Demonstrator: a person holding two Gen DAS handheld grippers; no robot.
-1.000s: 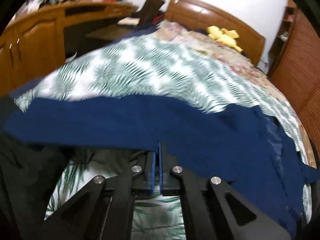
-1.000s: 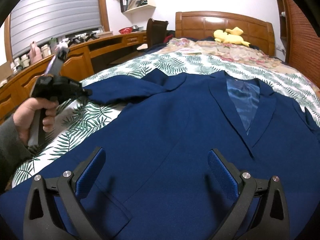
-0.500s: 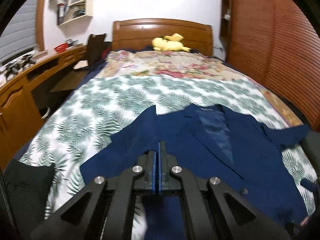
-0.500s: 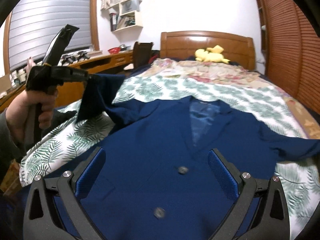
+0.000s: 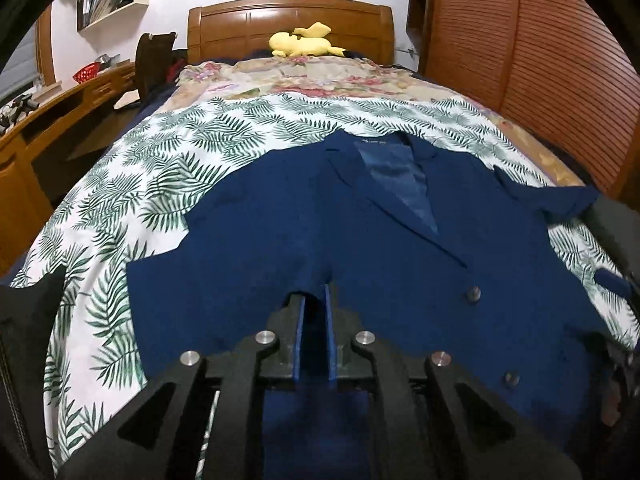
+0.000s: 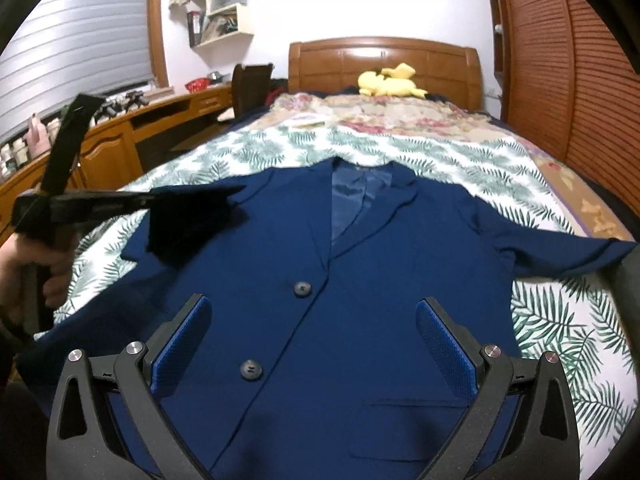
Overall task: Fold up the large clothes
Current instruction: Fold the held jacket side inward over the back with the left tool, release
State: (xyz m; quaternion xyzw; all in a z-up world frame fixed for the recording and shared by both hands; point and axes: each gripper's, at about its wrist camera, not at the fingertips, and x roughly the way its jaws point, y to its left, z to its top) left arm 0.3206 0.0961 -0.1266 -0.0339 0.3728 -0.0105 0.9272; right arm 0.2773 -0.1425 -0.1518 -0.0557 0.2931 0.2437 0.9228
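Two views, left claw [image 5: 315, 292] just parting around blazer sleeve [image 6: 192, 220], its lift seen only from right, right claw [image 6: 314, 302] gaping.

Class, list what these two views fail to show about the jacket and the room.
- The hem of the navy jacket: in the right wrist view it is hidden behind the right gripper and cut off by the bottom edge.
- The cuff of the outstretched sleeve: in the right wrist view it is lost at the dark lens rim.
- What the shelf holds: too small in both views.

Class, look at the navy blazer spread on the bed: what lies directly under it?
The navy blazer lies on a fern-print sheet, visible all around it. Whatever is beneath the blazer's middle is covered and cannot be seen.
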